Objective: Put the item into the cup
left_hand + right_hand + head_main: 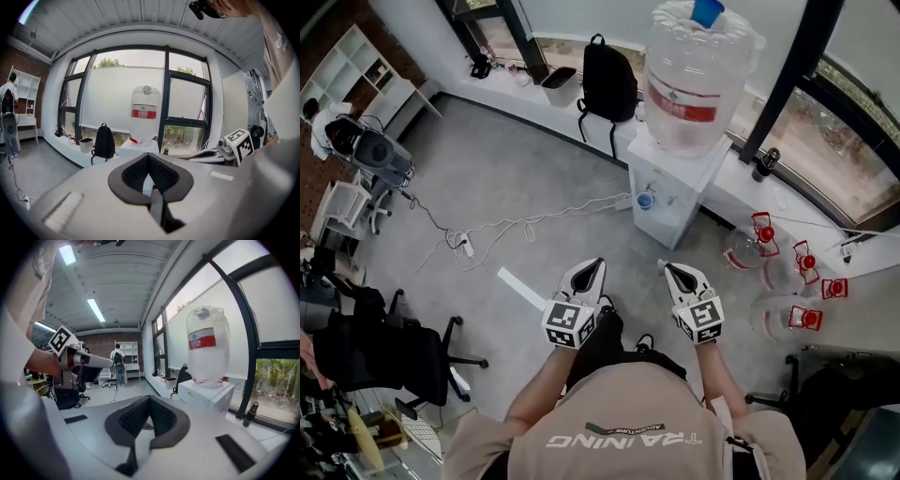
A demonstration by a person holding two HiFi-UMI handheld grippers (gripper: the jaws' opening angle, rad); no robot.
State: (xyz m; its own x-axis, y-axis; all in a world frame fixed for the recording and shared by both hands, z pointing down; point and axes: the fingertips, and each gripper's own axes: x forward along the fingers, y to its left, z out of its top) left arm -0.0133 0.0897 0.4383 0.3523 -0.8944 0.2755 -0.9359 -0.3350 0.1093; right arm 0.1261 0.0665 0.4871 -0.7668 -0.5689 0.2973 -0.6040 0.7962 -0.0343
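Observation:
No cup and no loose item shows in any view. In the head view my left gripper (596, 265) and my right gripper (668, 268) are held side by side at waist height above the grey floor, both pointing toward a white water dispenser (667, 197). The left gripper view has the left gripper (149, 156) with jaws met at the tip and nothing between them. My right gripper (149, 398) looks the same in its own view, shut and empty. A small blue round part (645, 200) sits on the dispenser's front.
A large water bottle (698, 80) tops the dispenser. A black backpack (607, 80) leans by the window ledge. Several empty bottles with red caps (780, 272) lie at the right. A white cable (516, 225) trails over the floor. Black office chairs (394, 352) stand at the left.

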